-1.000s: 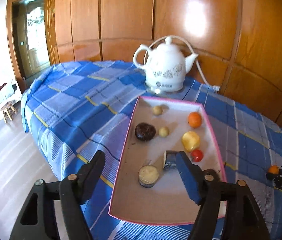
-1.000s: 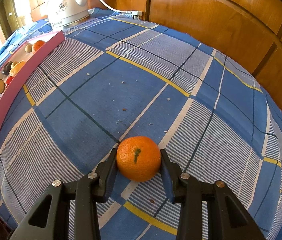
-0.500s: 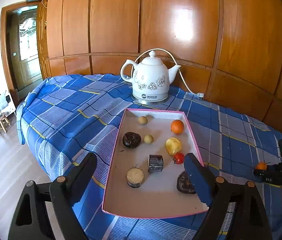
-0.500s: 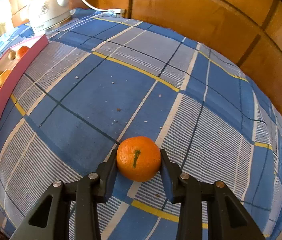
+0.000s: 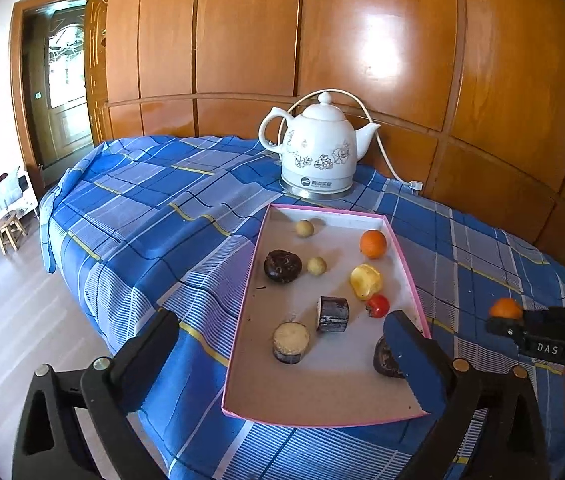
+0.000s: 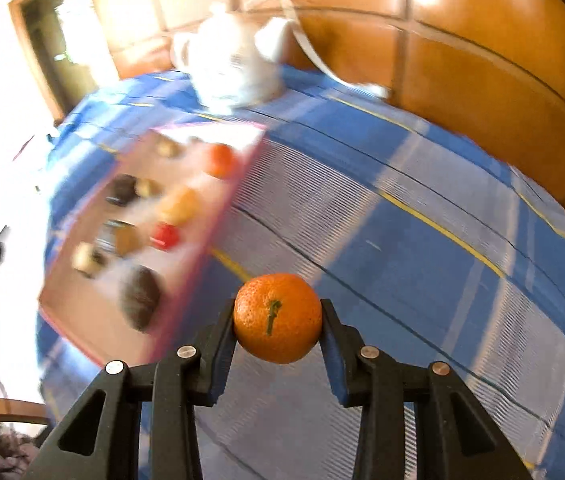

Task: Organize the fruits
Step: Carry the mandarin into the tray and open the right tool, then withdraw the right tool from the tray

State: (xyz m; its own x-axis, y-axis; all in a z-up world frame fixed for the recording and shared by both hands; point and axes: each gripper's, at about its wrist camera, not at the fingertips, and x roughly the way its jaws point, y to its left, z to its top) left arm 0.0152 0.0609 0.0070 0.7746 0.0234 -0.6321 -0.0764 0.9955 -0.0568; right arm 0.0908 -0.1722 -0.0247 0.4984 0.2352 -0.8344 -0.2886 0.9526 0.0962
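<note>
- Jaws first, at the left: the left gripper (image 5: 282, 344) stands spread wide with nothing between its fingers, having just been opening, and it hangs over the near end of the pink-rimmed tray (image 5: 410, 276).
- On the tray's left half lie a dark round fruit (image 5: 282, 266), two small pale round fruits (image 5: 305, 228) toward the far end, and a cut piece with a pale top (image 5: 291, 342) nearer.
- Mid-tray sits a dark stubby cylinder (image 5: 333, 314); along the right rim run an orange (image 5: 373, 243) at the far end, a yellow fruit (image 5: 365, 281), a small red fruit (image 5: 377, 305), and nearest a dark fruit (image 5: 386, 358) partly hidden behind the left gripper's right finger.
- Beyond the tray's far end a white kettle (image 5: 318, 152) stands on the blue checked cloth (image 5: 154, 216).
- At the right, the right gripper (image 6: 278, 320) is clenched on a mandarin (image 6: 277, 317), both pads pressing its sides; the fruit is off the cloth, well right of the tray in the left wrist view.
- By my reading, the step in hand is the carry: the mandarin is picked and headed for the tray, not yet over it.
- Next, I judge, it must cross the right rim with clearance, come down on a bare patch, perhaps near the other orange or in the empty near end, and be let go low so it does not roll into its neighbours.
- Background blur in the right wrist view leaves the tray's items soft there.
</note>
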